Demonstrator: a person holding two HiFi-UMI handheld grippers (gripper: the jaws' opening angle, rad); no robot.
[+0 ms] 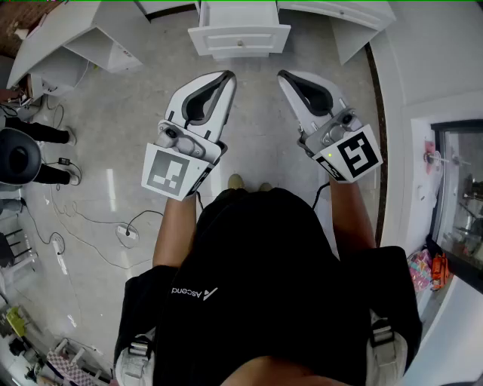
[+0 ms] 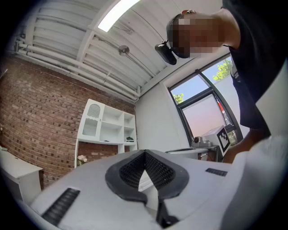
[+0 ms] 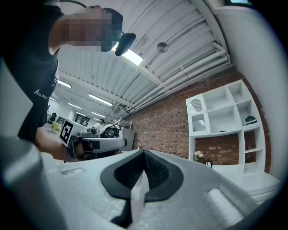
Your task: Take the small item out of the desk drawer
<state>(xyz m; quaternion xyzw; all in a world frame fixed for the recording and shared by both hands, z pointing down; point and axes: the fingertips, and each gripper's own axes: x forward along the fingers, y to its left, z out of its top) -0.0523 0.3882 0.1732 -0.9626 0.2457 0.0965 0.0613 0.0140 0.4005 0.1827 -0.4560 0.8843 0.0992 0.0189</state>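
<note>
Ceiling strip light (image 2: 118, 10) glares; fisheye corners darken and bend.

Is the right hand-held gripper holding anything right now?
No, in its own view the right hand-held gripper has its jaws closed together with nothing between them.

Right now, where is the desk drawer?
In the head view the desk drawer is at the top centre, straight ahead, just beyond the tips of the left gripper and the right gripper.

Floor cables (image 1: 90, 221), power strip (image 1: 127, 232); brick wall (image 2: 36, 117), white shelf unit (image 2: 105, 128), flowers (image 2: 81, 158), ceiling light (image 2: 118, 12), window (image 2: 204, 101).
</note>
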